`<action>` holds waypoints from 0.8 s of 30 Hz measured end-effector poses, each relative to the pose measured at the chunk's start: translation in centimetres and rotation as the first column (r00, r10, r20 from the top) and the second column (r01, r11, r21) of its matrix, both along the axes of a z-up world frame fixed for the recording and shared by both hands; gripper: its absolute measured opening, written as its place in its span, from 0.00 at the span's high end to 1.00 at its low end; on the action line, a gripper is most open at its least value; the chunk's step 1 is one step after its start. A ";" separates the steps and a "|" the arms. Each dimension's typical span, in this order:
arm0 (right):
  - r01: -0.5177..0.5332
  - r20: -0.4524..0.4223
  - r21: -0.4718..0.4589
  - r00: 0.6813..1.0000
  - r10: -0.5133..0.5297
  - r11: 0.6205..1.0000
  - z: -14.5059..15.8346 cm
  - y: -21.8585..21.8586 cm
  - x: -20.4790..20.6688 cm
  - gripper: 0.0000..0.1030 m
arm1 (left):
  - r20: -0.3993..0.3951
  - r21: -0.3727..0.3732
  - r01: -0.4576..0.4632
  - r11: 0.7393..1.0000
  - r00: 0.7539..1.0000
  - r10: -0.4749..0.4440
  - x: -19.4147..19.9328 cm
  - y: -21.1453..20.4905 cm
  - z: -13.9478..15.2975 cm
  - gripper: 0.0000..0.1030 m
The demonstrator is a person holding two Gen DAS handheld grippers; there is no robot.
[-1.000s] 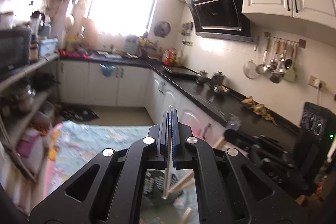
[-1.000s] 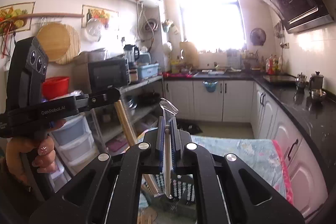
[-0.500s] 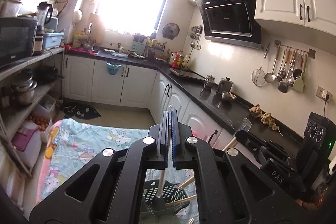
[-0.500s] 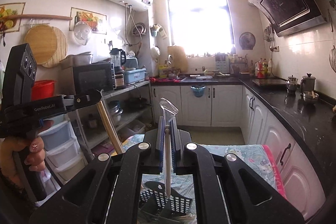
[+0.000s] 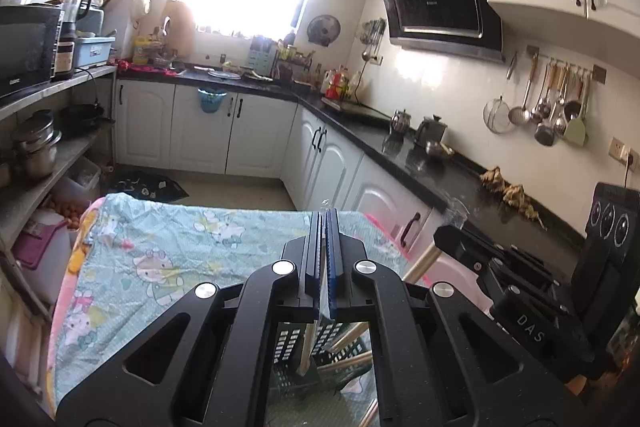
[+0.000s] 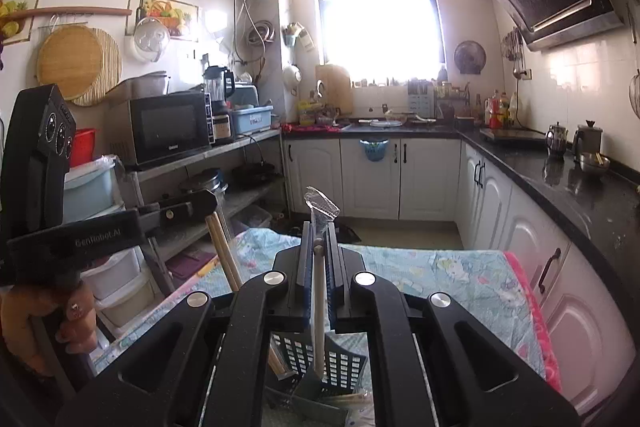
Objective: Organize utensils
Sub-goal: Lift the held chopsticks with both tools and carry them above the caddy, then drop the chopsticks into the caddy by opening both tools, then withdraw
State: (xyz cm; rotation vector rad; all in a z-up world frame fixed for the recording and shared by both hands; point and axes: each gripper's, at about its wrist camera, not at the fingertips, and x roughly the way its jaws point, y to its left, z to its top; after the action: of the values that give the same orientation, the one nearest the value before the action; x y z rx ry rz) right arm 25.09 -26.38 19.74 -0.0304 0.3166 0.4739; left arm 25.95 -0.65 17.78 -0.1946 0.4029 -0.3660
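Observation:
My left gripper (image 5: 324, 223) is shut on a wrapped wooden utensil (image 5: 307, 347) whose lower end hangs into a black mesh utensil basket (image 5: 288, 351). My right gripper (image 6: 319, 239) is shut on a pale wrapped utensil (image 6: 319, 307), plastic wrap sticking out above the fingers, its lower end over the same basket (image 6: 340, 363). Other wooden handles (image 5: 348, 339) lean in the basket. The left gripper (image 6: 192, 205) shows in the right wrist view with its wooden utensil (image 6: 224, 255). The right gripper body (image 5: 500, 267) shows in the left wrist view.
The basket stands on a table with a cartoon-print cloth (image 5: 180, 247). Black countertop (image 5: 420, 163) with kettles runs along the right. Shelves with a microwave (image 6: 168, 127) and pots stand on the left. White cabinets (image 6: 372, 179) lie ahead under the window.
Both views have tilted down and steadied, bringing the table and basket into fuller view. Both grippers stay shut on their utensils, held over the basket.

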 end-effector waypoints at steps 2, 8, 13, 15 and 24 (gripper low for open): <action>0.000 -0.011 0.000 1.000 0.000 1.000 -0.6 0.1 0.2 0.94 | -0.003 0.009 0.002 1.000 1.000 -0.002 0.1 -0.3 -0.5 1.00; 0.008 -0.036 -0.004 0.999 -0.008 1.000 -2.1 0.2 0.6 0.94 | -0.025 0.033 0.007 0.999 1.000 -0.006 0.5 -0.8 -2.4 0.99; 0.014 -0.053 -0.009 0.998 -0.015 1.000 -2.9 0.3 1.0 0.94 | -0.035 0.042 0.009 0.999 0.999 -0.008 0.5 -1.0 -3.4 0.99; 0.017 -0.060 -0.013 0.998 -0.018 1.000 -3.2 0.3 1.1 0.94 | -0.042 0.043 0.010 0.999 0.999 -0.008 0.5 -1.0 -3.8 0.99; 0.035 -0.100 -0.025 0.994 -0.037 0.999 -4.5 0.1 1.7 0.94 | -0.081 0.039 -0.005 0.999 0.997 0.008 0.8 -0.5 -5.1 0.99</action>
State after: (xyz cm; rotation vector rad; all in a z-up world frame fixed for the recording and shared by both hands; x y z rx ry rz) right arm 26.77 -26.27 15.21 -0.0238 0.4205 0.4364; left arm 26.77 -1.12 12.72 -0.1733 0.4892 -0.3445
